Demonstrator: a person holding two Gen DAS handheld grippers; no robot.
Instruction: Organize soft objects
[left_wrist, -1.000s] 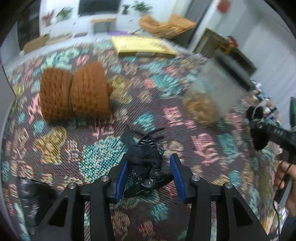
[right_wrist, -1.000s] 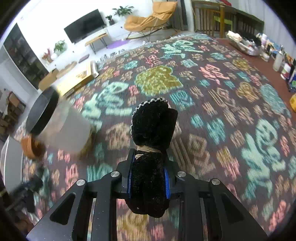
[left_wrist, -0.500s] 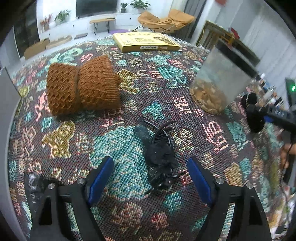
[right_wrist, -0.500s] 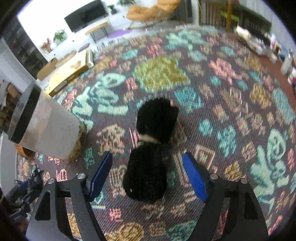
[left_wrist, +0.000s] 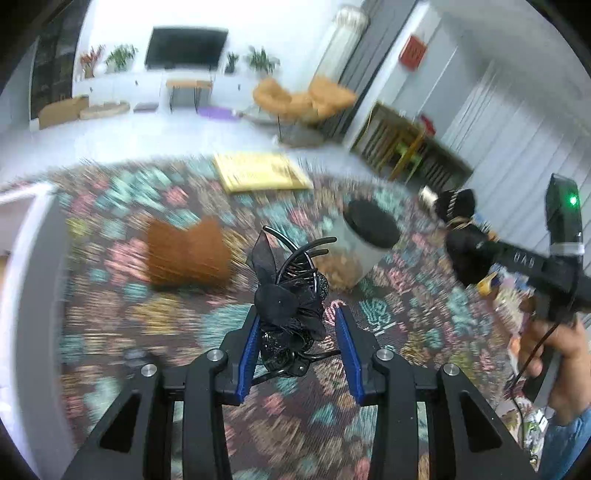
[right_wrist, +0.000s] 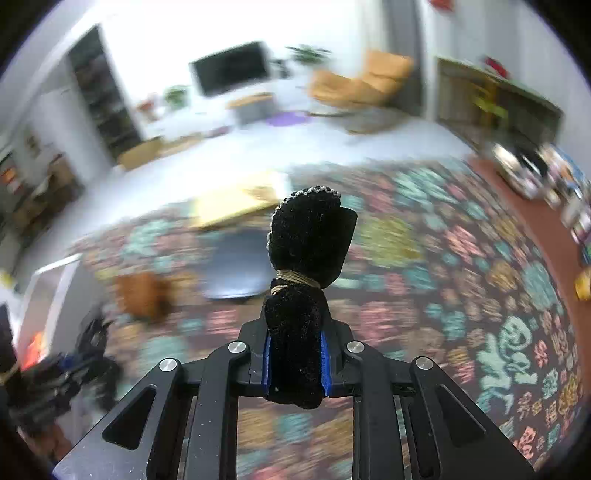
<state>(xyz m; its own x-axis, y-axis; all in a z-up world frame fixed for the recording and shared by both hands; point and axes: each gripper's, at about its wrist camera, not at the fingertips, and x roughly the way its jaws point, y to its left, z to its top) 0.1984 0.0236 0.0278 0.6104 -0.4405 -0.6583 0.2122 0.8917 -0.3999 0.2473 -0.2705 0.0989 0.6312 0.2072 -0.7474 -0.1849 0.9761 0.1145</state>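
While both views are smeared by motion blur, the two held things stay sharp. The left gripper has its blue-padded jaws drawn in narrow around a black hair clip: a tangle of thin curved plastic prongs, crumpled gauzy fabric petals and a beaded, glittery patch, lifted clear of the patterned rug. The left pad presses on the bundle; on the right side a sliver of rug shows between pad and fabric higher up.

The right gripper has its jaws closed tight on a black fuzzy roll, a plush, velvety cylinder cinched at its waist by pale twine, with a fine silvery trim along its rounded top edge. It stands upright out of the jaws, above the rug. The left wrist view shows the same roll at the tip of the right gripper, which a hand holds by its handle.

On the rug, woven in teal, pink and mustard motifs on a dark ground, lies a rust-brown knitted bundle with a ribbed look, and near it a clear round jar with a flat black lid and tan bits at the bottom. A flat yellow box lies at the rug's far edge
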